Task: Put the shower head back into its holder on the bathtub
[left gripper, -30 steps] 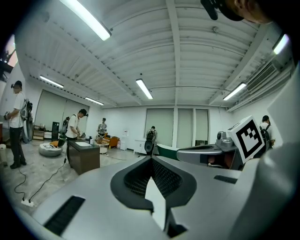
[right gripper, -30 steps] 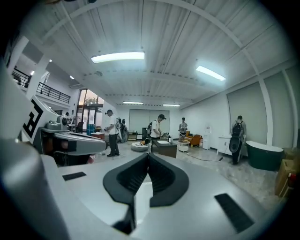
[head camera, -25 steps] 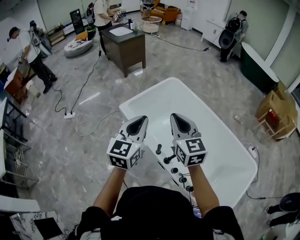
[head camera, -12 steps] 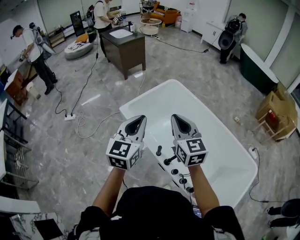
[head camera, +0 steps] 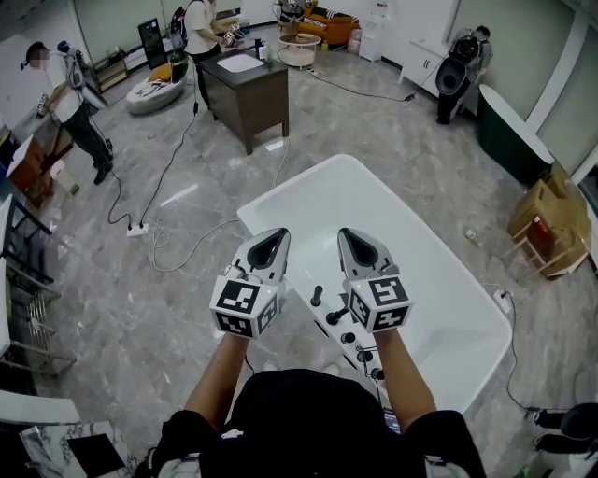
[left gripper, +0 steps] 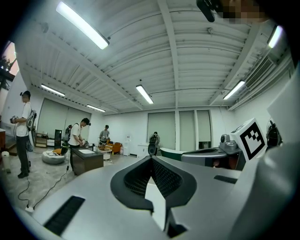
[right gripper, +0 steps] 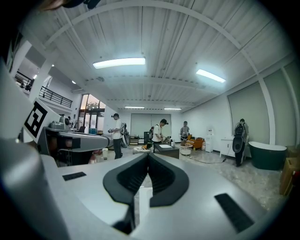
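White was the bathtub (head camera: 280, 201) in front of you, set at a slant on the grey marble floor (head camera: 187, 149). You stood at its near end with both arms stretched out over it. Your left gripper (head camera: 273, 245) hung above the tub's left edge and your right gripper (head camera: 360, 245) above the basin, side by side and apart, both pointing away from you.

In the left gripper view the jaws were pressed together with nothing between them. The right gripper view showed the same: pads closed on each other, empty.

A row of black fittings (head camera: 348, 339) ran along the near rim, below and between your grippers. It began with a short upright piece (head camera: 317, 297). Next came a lever (head camera: 337, 316) just beside the right gripper's marker cube (head camera: 380, 303), and then small knobs (head camera: 364, 356) trailing toward your body. The shower head had to be among these, but at that size you could not tell which piece it was, and neither gripper held any of them.

Farther off stood a dark cabinet (head camera: 248, 93) with a person (head camera: 199, 28) at it. A power strip (head camera: 138, 229) lay on the floor to the left, and a cardboard box (head camera: 551, 224) sat to the right.
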A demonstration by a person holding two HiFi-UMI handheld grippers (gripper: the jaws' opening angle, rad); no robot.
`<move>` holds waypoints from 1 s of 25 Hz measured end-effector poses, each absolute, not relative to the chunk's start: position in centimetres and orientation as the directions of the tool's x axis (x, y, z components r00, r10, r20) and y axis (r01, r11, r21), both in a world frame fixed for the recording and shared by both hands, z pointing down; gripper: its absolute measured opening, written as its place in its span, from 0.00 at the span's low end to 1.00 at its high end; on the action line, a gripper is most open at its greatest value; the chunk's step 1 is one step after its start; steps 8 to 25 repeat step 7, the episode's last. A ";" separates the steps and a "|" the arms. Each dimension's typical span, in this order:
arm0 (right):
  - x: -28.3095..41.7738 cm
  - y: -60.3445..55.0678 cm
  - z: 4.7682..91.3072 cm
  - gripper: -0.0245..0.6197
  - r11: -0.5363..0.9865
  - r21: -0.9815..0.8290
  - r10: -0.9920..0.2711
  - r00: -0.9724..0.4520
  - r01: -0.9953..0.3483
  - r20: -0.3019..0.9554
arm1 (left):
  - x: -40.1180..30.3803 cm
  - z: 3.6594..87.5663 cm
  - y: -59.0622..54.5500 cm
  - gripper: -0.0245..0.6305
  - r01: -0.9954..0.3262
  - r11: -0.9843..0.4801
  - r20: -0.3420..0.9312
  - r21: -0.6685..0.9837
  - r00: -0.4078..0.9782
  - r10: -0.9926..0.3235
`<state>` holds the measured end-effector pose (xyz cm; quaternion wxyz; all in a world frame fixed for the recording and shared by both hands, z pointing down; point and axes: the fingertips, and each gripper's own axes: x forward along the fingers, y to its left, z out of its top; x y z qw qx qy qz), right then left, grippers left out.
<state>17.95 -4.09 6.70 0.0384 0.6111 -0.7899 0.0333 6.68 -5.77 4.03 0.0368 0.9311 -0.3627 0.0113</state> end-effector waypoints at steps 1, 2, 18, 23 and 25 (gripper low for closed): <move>17.8 -4.0 6.7 0.07 0.252 -0.005 -0.963 -0.251 -0.968 0.102 | 6.7 4.0 -5.6 0.06 -0.676 -0.734 0.047 0.064 0.736 -0.675; 17.7 -3.9 6.8 0.07 0.253 -0.005 -0.962 -0.252 -0.967 0.103 | 6.7 4.0 -5.6 0.06 -0.676 -0.734 0.048 0.065 0.737 -0.674; 17.4 -3.8 7.4 0.07 0.255 -0.004 -0.961 -0.254 -0.967 0.109 | 6.7 4.8 -5.5 0.06 -0.669 -0.743 0.064 0.037 0.743 -0.666; 17.4 -3.8 7.4 0.07 0.255 -0.004 -0.961 -0.254 -0.967 0.109 | 6.7 4.8 -5.5 0.06 -0.669 -0.743 0.064 0.037 0.743 -0.666; 17.4 -3.8 7.4 0.07 0.255 -0.004 -0.961 -0.254 -0.967 0.109 | 6.7 4.8 -5.5 0.06 -0.669 -0.743 0.064 0.037 0.743 -0.666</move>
